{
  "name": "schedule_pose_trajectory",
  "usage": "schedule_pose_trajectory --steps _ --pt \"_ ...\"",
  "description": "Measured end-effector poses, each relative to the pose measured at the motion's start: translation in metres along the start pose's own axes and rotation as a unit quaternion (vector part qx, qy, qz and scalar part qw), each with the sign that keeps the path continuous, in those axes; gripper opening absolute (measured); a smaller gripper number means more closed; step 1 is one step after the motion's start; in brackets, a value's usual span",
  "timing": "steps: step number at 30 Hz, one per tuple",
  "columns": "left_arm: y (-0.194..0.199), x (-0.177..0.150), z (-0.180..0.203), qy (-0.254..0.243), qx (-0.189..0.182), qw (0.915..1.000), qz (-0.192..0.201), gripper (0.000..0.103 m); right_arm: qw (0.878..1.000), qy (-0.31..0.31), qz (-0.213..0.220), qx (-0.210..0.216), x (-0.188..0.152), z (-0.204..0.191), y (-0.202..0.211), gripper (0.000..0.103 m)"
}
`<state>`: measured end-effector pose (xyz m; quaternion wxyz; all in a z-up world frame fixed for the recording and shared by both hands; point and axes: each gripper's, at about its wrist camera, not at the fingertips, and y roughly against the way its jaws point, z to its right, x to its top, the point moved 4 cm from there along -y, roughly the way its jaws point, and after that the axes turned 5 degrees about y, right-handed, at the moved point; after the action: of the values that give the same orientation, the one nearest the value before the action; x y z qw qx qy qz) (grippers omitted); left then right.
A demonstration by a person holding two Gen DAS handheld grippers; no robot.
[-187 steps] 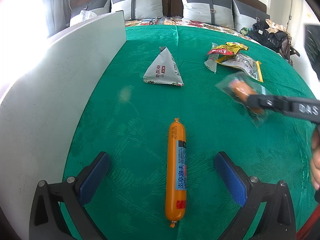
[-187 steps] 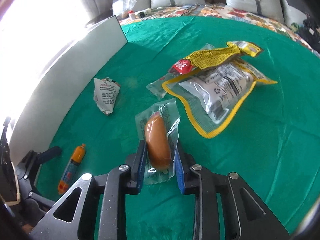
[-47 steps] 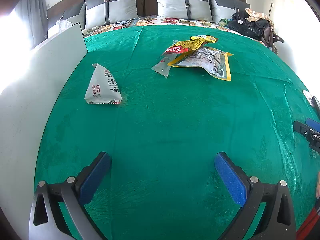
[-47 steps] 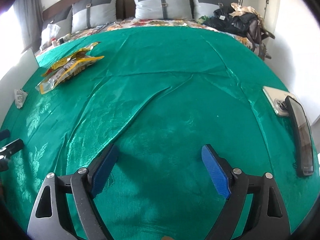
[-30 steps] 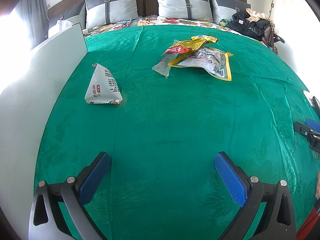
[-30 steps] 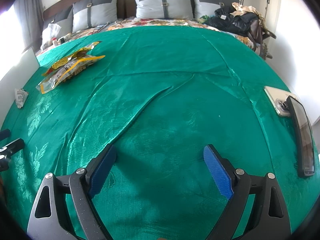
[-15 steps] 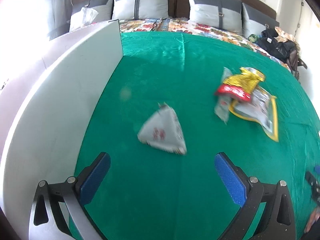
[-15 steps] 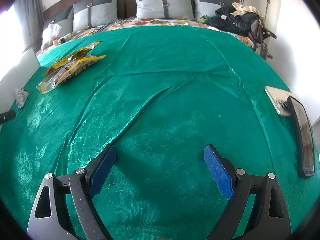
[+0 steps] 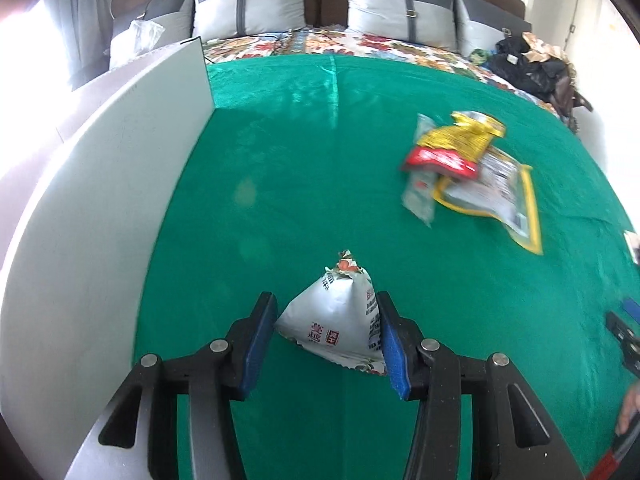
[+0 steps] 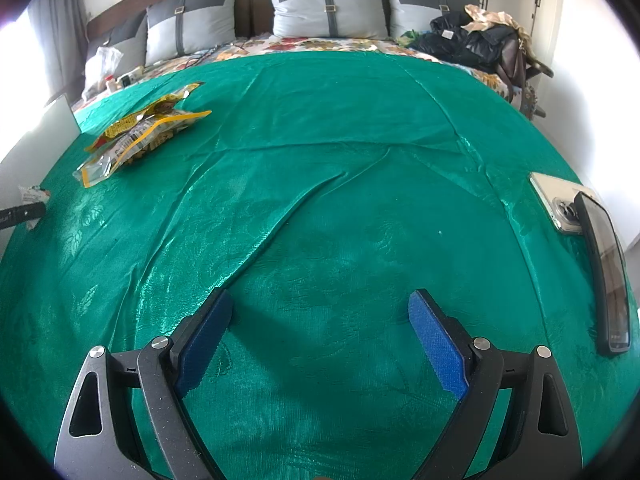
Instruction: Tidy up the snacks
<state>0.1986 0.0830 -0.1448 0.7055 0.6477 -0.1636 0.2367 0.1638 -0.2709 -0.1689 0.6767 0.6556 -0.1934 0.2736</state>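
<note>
While the left gripper [image 9: 326,334] clamps the triangular snack pouch [image 9: 336,320] on the green cloth [image 9: 280,184] beside a white board [image 9: 92,216], the right gripper [image 10: 320,336] hangs spread and empty, snack bags [image 10: 140,136] well apart, phones [image 10: 592,236] nearby.

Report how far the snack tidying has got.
Done: nothing in these views shows a sorted snack, so I cannot confirm any.

In hand: the left tool has its pads closed against both sides of the white triangular snack pack, which is on the green cloth.

Left: the pile of yellow and red snack bags lies untouched farther back. The right tool is open and holds nothing.
</note>
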Motion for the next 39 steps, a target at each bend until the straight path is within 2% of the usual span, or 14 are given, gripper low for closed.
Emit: schedule_pose_trajectory --steps 4,6,7,10,12,14,18,19,32,35,36,37,38,39 --pt "0.016 -0.019 0.021 -0.014 -0.023 0.9996 0.001 0.051 1.000 0.000 0.000 0.000 0.000 0.000 0.000 0.092" --pt "0.016 -0.022 0.031 -0.035 -0.013 0.9993 0.007 0.066 1.000 0.000 0.000 0.000 0.000 0.000 0.000 0.092" --pt "0.014 -0.022 0.035 -0.044 -0.003 0.9990 0.011 0.079 1.000 0.000 0.000 0.000 0.000 0.000 0.000 0.092" --pt "0.006 -0.019 0.037 -0.057 0.022 0.9978 0.026 0.082 1.000 0.000 0.000 0.000 0.000 0.000 0.000 0.092" --pt "-0.004 -0.020 0.034 -0.055 0.035 0.9978 0.012 0.082 1.000 0.000 0.000 0.001 0.000 0.000 0.000 0.092" --pt "-0.008 -0.019 0.029 -0.044 0.033 0.9983 0.018 0.091 1.000 0.000 0.000 0.000 0.000 0.001 0.000 0.092" --pt "-0.013 -0.018 0.016 -0.014 0.021 0.9996 0.013 0.098 1.000 0.000 0.000 0.000 0.000 0.001 0.000 0.092" --pt "-0.015 -0.018 0.014 -0.013 0.025 0.9995 0.012 0.103 1.000 0.000 0.000 0.000 0.000 0.001 0.000 0.092" --pt "-0.019 -0.017 0.011 -0.007 0.022 0.9993 0.028 0.103 1.000 -0.001 0.000 0.001 0.000 0.001 0.000 0.093" --pt "-0.019 -0.016 0.010 -0.007 0.021 0.9994 0.028 0.103 1.000 -0.030 -0.004 0.003 0.003 0.001 0.001 0.092" --pt "-0.020 -0.017 0.010 -0.007 0.021 0.9994 0.028 0.103 0.997 -0.066 0.003 0.035 0.007 -0.001 0.004 0.092" --pt "-0.020 -0.017 0.010 -0.007 0.021 0.9994 0.028 0.103 0.991 -0.101 0.014 0.089 0.013 -0.005 0.005 0.090" --pt "-0.020 -0.017 0.010 -0.007 0.021 0.9994 0.028 0.103 0.981 -0.126 0.023 0.148 0.022 -0.016 0.006 0.090" --pt "-0.020 -0.017 0.010 -0.007 0.021 0.9994 0.028 0.103 0.974 -0.130 0.026 0.185 0.031 -0.028 0.004 0.090"
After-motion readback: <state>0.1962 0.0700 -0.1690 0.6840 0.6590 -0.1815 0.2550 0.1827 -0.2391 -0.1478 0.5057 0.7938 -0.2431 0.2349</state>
